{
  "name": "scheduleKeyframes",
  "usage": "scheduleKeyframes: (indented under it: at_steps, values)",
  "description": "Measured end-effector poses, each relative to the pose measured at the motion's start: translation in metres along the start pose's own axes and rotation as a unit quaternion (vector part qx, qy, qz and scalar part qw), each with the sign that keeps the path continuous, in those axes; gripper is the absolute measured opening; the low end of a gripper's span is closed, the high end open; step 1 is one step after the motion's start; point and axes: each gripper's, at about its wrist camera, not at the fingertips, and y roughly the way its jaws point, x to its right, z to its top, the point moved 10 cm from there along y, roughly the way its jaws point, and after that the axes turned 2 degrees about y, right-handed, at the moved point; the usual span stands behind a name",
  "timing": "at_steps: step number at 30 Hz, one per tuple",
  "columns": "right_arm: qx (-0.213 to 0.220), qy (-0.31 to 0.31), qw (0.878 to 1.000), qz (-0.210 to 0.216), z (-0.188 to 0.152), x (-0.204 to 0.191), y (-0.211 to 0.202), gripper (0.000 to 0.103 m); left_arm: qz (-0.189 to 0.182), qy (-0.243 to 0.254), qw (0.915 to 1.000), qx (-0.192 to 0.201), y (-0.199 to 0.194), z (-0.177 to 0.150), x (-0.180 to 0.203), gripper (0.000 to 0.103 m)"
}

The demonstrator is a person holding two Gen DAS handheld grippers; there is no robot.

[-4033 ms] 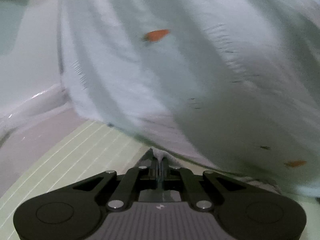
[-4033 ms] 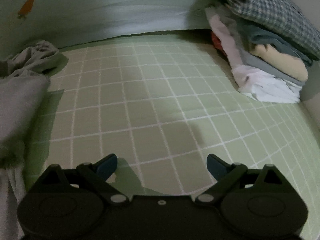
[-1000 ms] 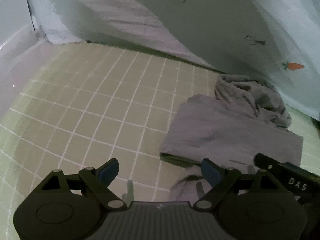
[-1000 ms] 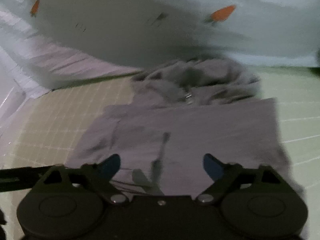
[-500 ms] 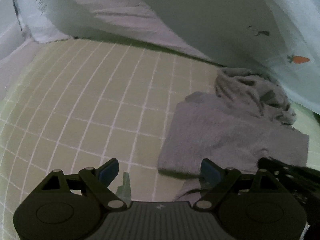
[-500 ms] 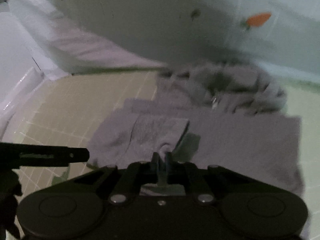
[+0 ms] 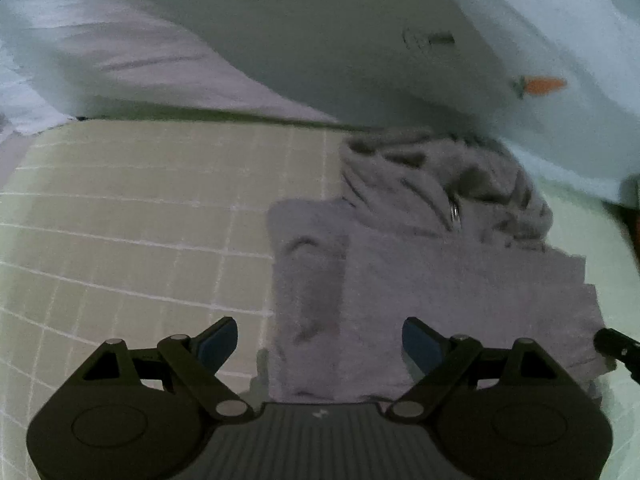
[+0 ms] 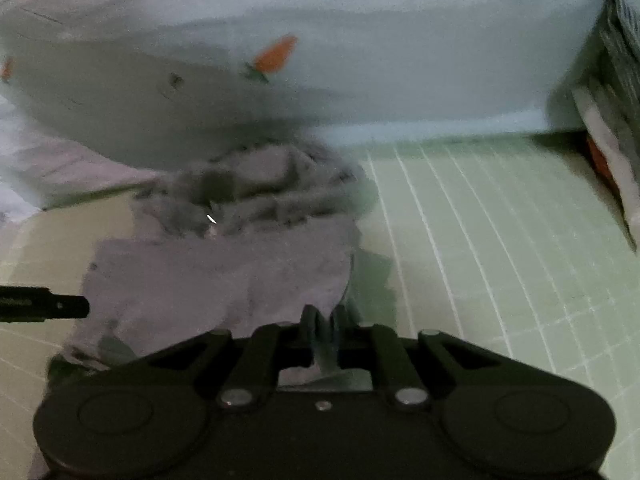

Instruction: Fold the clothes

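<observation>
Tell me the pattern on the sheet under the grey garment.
Pale green sheet with a white grid; right wrist view.

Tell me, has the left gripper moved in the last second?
Yes. The left gripper has swung right: against the grid sheet, the grey garment now sits between its open jaws instead of off to the right.

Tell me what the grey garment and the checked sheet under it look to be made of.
Grey garment: soft matte knit, maybe fleece or jersey; it bunches in thick, fuzzy folds near the hood, with no sheen. Blur leaves the weave unclear.
Checked sheet: thin, flat woven cloth, probably cotton; pale green with white grid lines, matte and nearly smooth.
</observation>
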Motion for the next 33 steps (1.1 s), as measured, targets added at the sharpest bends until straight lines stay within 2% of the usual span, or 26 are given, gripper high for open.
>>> scheduleKeyframes:
  at_steps: [2, 7, 11, 13, 15, 16, 17, 19, 21, 23, 25, 29, 33]
  values:
    - [-0.01, -0.003, 1.0, -0.002, -0.005, 0.003, 0.008, 0.019, 0.002, 0.004, 1.0, -0.003, 0.005, -0.001, 0.004, 0.09]
    - [-0.027, 0.001, 1.0, -0.002, -0.013, 0.005, 0.021, 0.024, 0.027, -0.002, 0.9988, -0.042, 0.027, -0.017, -0.004, 0.09]
    - [-0.041, 0.004, 0.999, -0.003, -0.019, 0.006, 0.032, 0.033, 0.029, -0.02, 0.9976, -0.059, 0.037, -0.023, -0.012, 0.1]
    - [-0.047, 0.005, 0.999, -0.003, -0.023, 0.007, 0.037, 0.035, 0.03, -0.023, 0.997, -0.067, 0.04, -0.023, -0.014, 0.1]
    - [-0.05, 0.003, 0.999, 0.0, -0.022, 0.007, 0.037, 0.042, 0.032, -0.016, 0.9972, -0.066, 0.04, -0.021, -0.013, 0.1]
    - [-0.049, 0.002, 0.999, 0.004, -0.021, 0.006, 0.036, 0.054, 0.034, -0.009, 0.9974, -0.062, 0.038, -0.018, -0.012, 0.1]
    - [-0.045, 0.003, 0.999, 0.01, -0.019, 0.006, 0.034, 0.073, 0.036, -0.003, 0.9977, -0.058, 0.036, -0.015, -0.012, 0.1]
    - [-0.029, 0.009, 0.999, 0.012, -0.011, 0.009, 0.029, 0.086, 0.037, -0.001, 0.9984, -0.044, 0.03, -0.006, -0.014, 0.1]
    - [-0.01, 0.02, 1.0, 0.007, -0.002, 0.017, 0.025, 0.087, 0.035, -0.007, 0.999, -0.027, 0.024, 0.005, -0.018, 0.1]
    - [0.011, 0.035, 0.999, -0.002, 0.01, 0.026, 0.021, 0.096, 0.035, -0.019, 0.9992, -0.006, 0.02, 0.02, -0.023, 0.1]
    - [0.042, 0.048, 0.998, -0.017, 0.024, 0.036, 0.018, 0.1, 0.038, -0.03, 0.9987, 0.018, 0.017, 0.036, -0.028, 0.1]
    - [0.09, 0.017, 0.993, -0.071, 0.053, 0.05, 0.026, 0.101, 0.045, -0.055, 0.9945, 0.078, 0.018, 0.072, -0.031, 0.1]
    - [0.108, 0.01, 0.989, -0.103, 0.076, 0.056, 0.05, 0.1, 0.048, -0.067, 0.9913, 0.103, 0.028, 0.098, -0.024, 0.1]
